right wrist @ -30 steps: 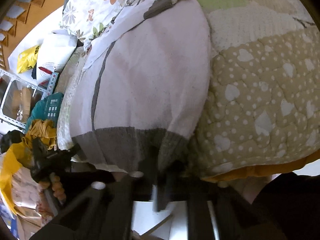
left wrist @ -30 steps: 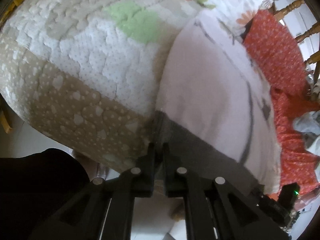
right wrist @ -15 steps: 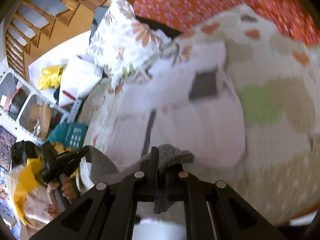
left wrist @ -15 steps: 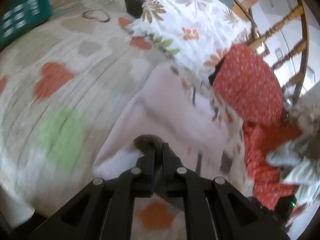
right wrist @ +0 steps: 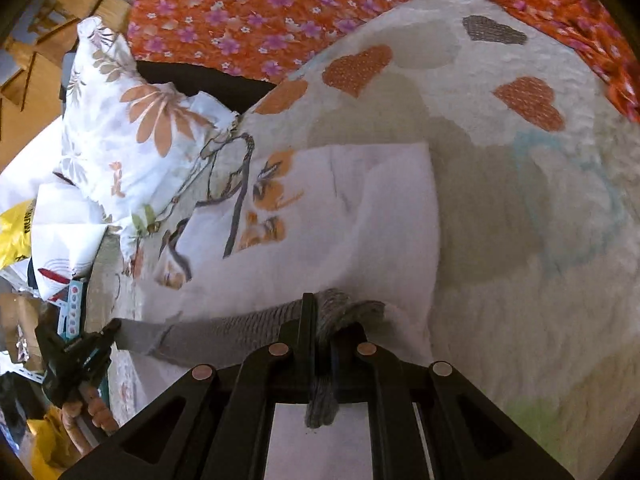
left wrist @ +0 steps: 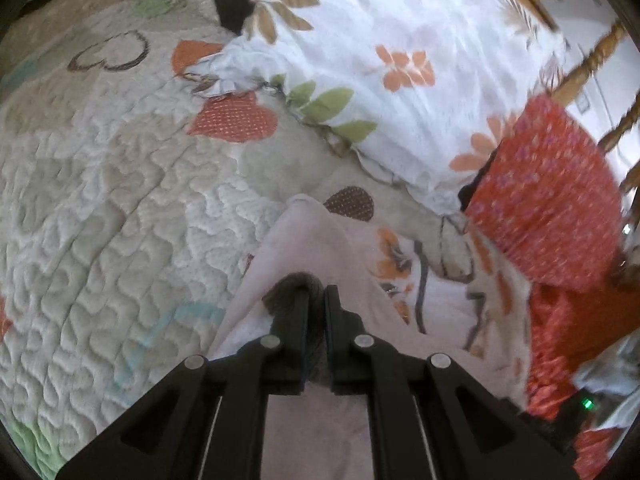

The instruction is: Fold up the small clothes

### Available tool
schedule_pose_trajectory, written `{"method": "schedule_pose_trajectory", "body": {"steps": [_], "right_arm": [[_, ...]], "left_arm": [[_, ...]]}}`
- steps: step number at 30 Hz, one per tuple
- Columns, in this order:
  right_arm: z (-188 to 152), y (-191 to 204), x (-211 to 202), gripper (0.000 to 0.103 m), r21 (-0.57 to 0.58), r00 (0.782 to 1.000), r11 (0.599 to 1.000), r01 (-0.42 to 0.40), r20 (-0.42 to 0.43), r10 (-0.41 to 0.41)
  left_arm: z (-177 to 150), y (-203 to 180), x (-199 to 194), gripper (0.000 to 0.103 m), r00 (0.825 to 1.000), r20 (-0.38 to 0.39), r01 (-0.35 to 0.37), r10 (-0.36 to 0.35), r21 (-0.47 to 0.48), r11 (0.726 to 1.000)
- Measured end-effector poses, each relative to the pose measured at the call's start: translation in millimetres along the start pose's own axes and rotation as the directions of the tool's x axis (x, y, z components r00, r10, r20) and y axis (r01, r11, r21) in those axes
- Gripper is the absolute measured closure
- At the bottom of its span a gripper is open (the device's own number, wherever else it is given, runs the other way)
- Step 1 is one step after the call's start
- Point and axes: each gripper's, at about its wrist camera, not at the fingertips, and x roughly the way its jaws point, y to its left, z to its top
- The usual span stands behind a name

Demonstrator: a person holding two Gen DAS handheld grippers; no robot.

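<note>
Jaws of left gripper [left wrist: 316, 300] and right gripper [right wrist: 322, 320] each clamp the grey hem [right wrist: 224, 338] of the pale sweater [right wrist: 360, 208] — first fold underway over the bed quilt [right wrist: 520, 240], not laid flat yet.

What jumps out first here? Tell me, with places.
Both claws are clamped on the grey knit hem of a pale pink garment lifted over the heart-patterned quilt: right claw near one end, left claw at the other. Behind lie a flowered pillow and an orange floral cloth.
</note>
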Motion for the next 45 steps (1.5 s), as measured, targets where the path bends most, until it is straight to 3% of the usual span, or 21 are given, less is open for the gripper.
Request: {"method": "schedule_pose_trajectory", "body": {"steps": [1,2,3,5,8,10,11,12,18,22,27,30,32,34,36,40,42,45], "right_arm": [[2.2,-3.0,3.3,0.097,0.014,1.0,1.0,-0.011,-0.001,0.011],[7.4,-10.2,8.2,0.097,0.048,1.0,0.998,-0.031,0.002,0.03],[10.4,-13.4,11.9,0.096,0.068,0.999,0.997,-0.037,0.003,0.037],[16.4,-26.3,17.3,0.095,0.128,0.998,0.99,-0.062,0.001,0.062],[18.6,-27.1,12.1,0.088,0.144,0.997,0.987,-0.07,0.02,0.068],[20.7,-20.5,0.7,0.068,0.113,0.997,0.992,-0.052,0.063,0.045],[21.9,-15.7,-8.1,0.051,0.087,0.995,0.996,-0.03,0.1,0.021],[22.6,-11.7,-15.4,0.041,0.067,0.991,0.998,-0.005,0.131,-0.003],[13.8,18.8,-32.1,0.04,-0.076,0.982,0.993,0.087,0.172,-0.073],[2.7,31.7,-19.9,0.04,-0.154,0.982,0.977,0.145,0.146,-0.123],[-7.7,37.4,-1.4,0.04,-0.226,0.971,0.947,0.23,0.121,-0.207],[-11.2,36.3,13.1,0.04,-0.255,0.963,0.928,0.27,0.078,-0.259],[-12.6,33.8,21.4,0.04,-0.278,0.953,0.911,0.303,0.062,-0.298],[-14.1,33.5,25.3,0.04,-0.307,0.945,0.895,0.324,0.06,-0.321],[-15.7,35.5,22.9,0.04,-0.319,0.939,0.884,0.342,0.072,-0.337],[-19.9,37.1,7.5,0.04,-0.295,0.933,0.886,0.358,0.095,-0.346],[-24.7,35.2,-5.5,0.04,-0.267,0.936,0.897,0.351,0.101,-0.337],[-35.6,27.3,-31.2,0.04,-0.199,0.949,0.929,0.313,0.098,-0.299]], "left_arm": [[0.2,-3.0,1.2,0.095,1.0,0.008,-0.019,0.019,0.014,1.0],[0.2,-4.8,0.7,0.085,0.999,0.017,-0.036,0.036,0.023,0.999],[0.7,-5.8,-0.2,0.064,0.999,0.026,-0.046,0.046,0.023,0.999],[2.0,-3.7,-7.4,0.041,0.997,0.061,-0.037,0.037,-0.008,0.999],[4.0,-4.1,-20.5,0.038,0.996,0.088,-0.016,0.018,-0.024,1.0],[3.2,-5.9,-26.6,0.038,0.996,0.085,-0.004,0.006,-0.024,1.0],[1.4,-6.8,-29.3,0.037,0.997,0.083,-0.005,0.007,-0.023,1.0],[0.0,-8.0,-30.5,0.036,0.997,0.079,-0.011,0.012,-0.02,1.0],[-16.4,-17.3,-32.1,0.036,0.994,0.039,-0.101,0.097,0.101,0.99],[-26.9,-11.3,-26.3,0.035,0.984,0.006,-0.175,0.176,0.17,0.97],[-35.5,4.4,-17.1,0.035,0.972,-0.053,-0.213,0.228,0.204,0.955],[-45.4,11.2,-5.6,0.035,0.951,-0.092,-0.259,0.294,0.276,0.926],[-50.9,18.4,1.8,0.035,0.922,-0.094,-0.329,0.376,0.323,0.887],[-51.2,28.3,3.5,0.032,0.903,-0.088,-0.372,0.42,0.329,0.868],[-48.5,36.7,-2.1,0.029,0.903,-0.089,-0.379,0.42,0.296,0.877],[-51.9,35.4,-28.0,0.029,0.892,-0.002,-0.431,0.453,0.297,0.852],[-57.7,32.3,-41.4,0.029,0.899,0.022,-0.422,0.436,0.301,0.855],[-69.8,28.4,-65.0,0.029,0.921,0.035,-0.383,0.389,0.276,0.882]]}}
